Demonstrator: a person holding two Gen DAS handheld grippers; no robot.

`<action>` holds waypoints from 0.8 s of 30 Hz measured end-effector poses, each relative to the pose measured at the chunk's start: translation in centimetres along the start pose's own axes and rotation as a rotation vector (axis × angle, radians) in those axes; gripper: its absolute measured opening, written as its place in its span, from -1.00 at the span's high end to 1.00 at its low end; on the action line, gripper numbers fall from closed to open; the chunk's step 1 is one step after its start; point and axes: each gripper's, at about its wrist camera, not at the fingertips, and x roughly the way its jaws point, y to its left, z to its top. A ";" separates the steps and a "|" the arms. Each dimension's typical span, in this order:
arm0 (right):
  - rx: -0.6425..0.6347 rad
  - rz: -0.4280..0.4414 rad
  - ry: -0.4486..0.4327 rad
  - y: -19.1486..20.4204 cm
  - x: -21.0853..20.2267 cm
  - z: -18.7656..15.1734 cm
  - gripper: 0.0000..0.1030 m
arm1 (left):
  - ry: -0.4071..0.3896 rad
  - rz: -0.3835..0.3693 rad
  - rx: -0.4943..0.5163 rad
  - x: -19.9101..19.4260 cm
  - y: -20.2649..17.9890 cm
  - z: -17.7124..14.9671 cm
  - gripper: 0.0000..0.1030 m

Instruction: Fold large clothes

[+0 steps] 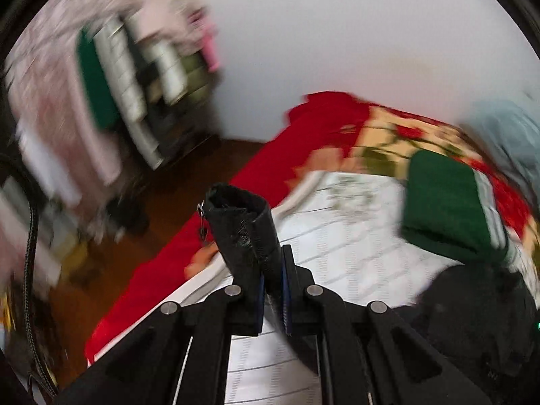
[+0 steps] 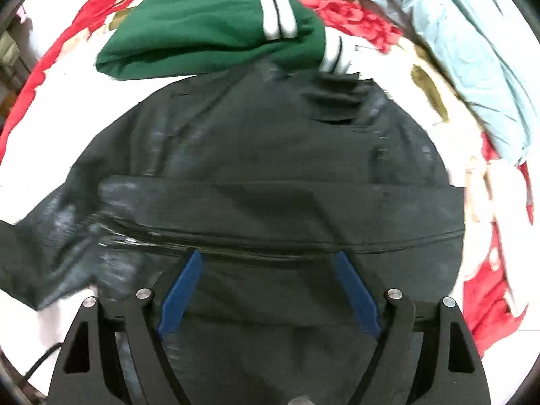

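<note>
A black zip jacket [image 2: 263,155] lies spread on the bed, its zipper [image 2: 236,239] running across just ahead of my right gripper [image 2: 268,258]. That gripper points down over the jacket, jaws wide open, and the blue pads [image 2: 182,290] press on nothing. My left gripper [image 1: 271,253] is raised over the bed's edge and shut on a corner of the black jacket [image 1: 241,226]. The corner stands up between the fingers, a zip pull dangling beside it. The rest of the jacket [image 1: 472,320] heaps at the lower right in the left wrist view.
A folded green garment [image 2: 202,23] with white stripes lies beyond the jacket, also seen as the green garment [image 1: 449,202]. A light blue garment [image 2: 472,50] sits at the far right. The bed has a white quilt [image 1: 337,236] and red floral blanket [image 1: 388,128]. Left are a wooden floor [image 1: 189,168] and a blurred rack of clothes [image 1: 111,84].
</note>
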 end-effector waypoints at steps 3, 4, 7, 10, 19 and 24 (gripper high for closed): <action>0.033 0.023 0.010 -3.7 -0.1 -0.6 -0.62 | -0.017 -0.106 0.099 -2.2 -6.4 0.2 0.91; 0.052 0.030 0.010 -5.5 -0.2 -0.9 -0.62 | -0.016 -0.150 0.128 -2.9 -8.7 0.0 0.91; 0.113 0.042 0.020 -10.8 -0.1 -1.6 -0.62 | 0.015 -0.291 0.204 -4.7 -15.8 -1.2 0.91; 0.194 0.041 0.039 -16.6 0.6 -2.9 -0.62 | 0.066 -0.432 0.258 -6.3 -22.8 -3.0 0.92; 0.371 -0.016 0.095 -30.4 2.8 -7.4 -0.63 | 0.283 -0.639 0.460 -7.7 -40.0 -10.7 0.89; 0.425 0.028 0.111 -34.1 3.6 -9.5 -0.63 | 0.378 -0.642 0.492 -6.3 -40.7 -13.0 0.49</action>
